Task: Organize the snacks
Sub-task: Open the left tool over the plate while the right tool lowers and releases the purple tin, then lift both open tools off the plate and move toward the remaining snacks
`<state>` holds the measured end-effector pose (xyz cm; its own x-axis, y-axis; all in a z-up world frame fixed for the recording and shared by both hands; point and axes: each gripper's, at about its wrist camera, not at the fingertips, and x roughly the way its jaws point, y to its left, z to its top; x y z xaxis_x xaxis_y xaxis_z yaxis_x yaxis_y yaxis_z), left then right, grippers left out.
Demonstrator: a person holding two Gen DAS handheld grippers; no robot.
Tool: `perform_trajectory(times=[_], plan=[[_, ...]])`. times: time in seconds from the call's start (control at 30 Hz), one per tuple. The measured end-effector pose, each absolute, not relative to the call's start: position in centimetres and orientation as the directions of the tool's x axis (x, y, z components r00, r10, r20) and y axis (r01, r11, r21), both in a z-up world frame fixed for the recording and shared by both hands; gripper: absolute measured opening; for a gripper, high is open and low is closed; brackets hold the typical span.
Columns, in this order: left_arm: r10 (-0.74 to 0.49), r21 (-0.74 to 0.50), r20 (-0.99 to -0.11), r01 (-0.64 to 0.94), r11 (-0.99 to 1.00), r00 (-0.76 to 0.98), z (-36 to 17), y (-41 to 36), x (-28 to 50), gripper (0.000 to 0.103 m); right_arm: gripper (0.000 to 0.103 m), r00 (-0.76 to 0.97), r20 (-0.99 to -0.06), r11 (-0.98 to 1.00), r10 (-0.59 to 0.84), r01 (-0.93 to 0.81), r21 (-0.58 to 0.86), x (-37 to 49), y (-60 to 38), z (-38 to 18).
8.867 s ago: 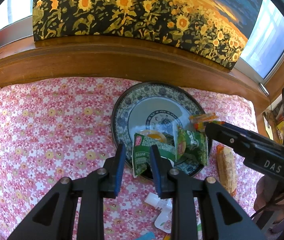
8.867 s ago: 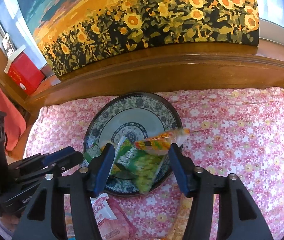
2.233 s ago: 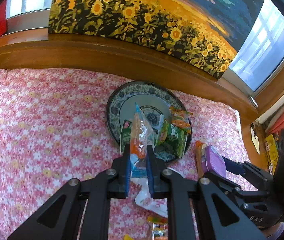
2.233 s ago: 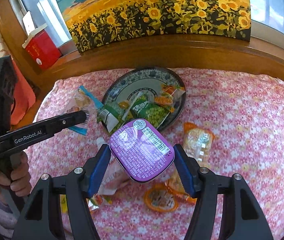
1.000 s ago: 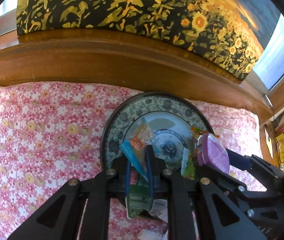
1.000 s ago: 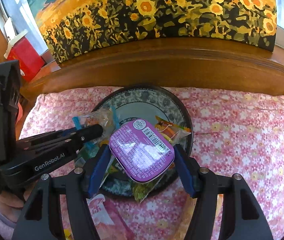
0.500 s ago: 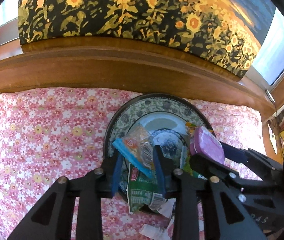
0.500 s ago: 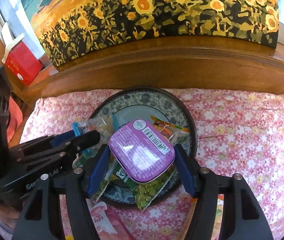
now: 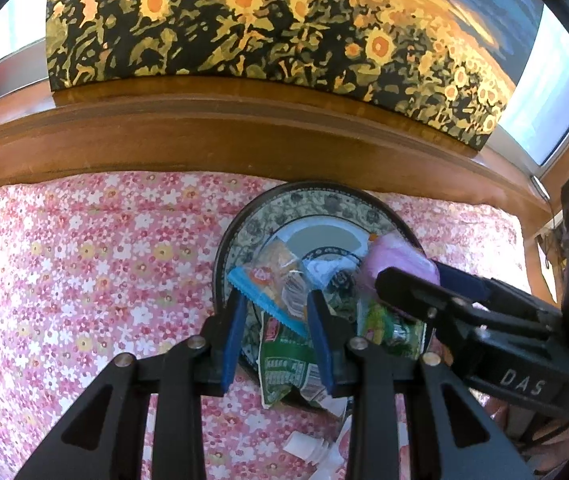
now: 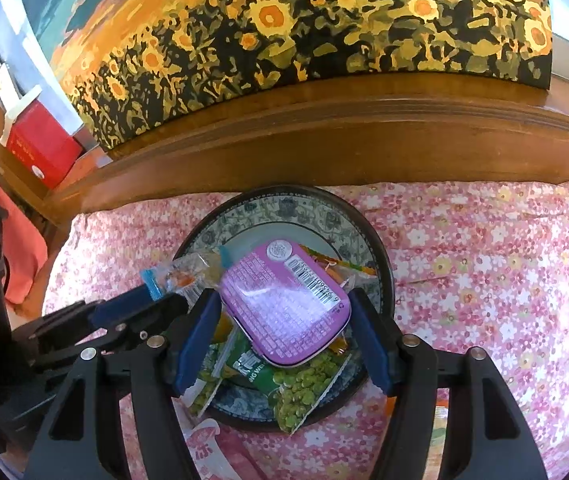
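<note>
Two big surfaces fill the view: a sunflower painting [image 10: 284,40] on a wooden ledge, and below it a pink floral cloth [image 9: 84,260] on the bench. On the cloth sits a round blue-patterned ceramic plate [image 10: 284,208] piled with green snack packets [image 10: 304,388]. Right tongs [image 10: 284,340] have just been widening, a purple rounded-rectangle tin [image 10: 284,300] between them over the plate (pad contact unclear). Left tongs [image 9: 276,336] stand apart, a clear blue-edged candy wrapper [image 9: 272,284] lying loose on the plate.
</note>
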<state>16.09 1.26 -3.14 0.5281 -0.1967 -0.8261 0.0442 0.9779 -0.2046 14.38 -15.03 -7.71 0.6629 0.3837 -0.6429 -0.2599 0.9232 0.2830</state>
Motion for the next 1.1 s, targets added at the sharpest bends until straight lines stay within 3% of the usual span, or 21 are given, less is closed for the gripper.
perform_trajectory(times=[0.1, 1.1], plan=[[-0.196, -0.205, -0.825, 0.042, 0.978, 0.530, -3.5, 1.6, 16.1, 0.033, 0.074, 0.676, -0.626, 0.921, 0.388, -0.271, 0.279, 14.2, -15.1, -7.3], [-0.185, -0.194, -0.793, 0.047, 0.980, 0.581, -1.1, 2.7, 12.1, 0.035, 0.074, 0.689, -0.613, 0.922, 0.388, -0.284, 0.264, 8.9, -16.4, -5.1]])
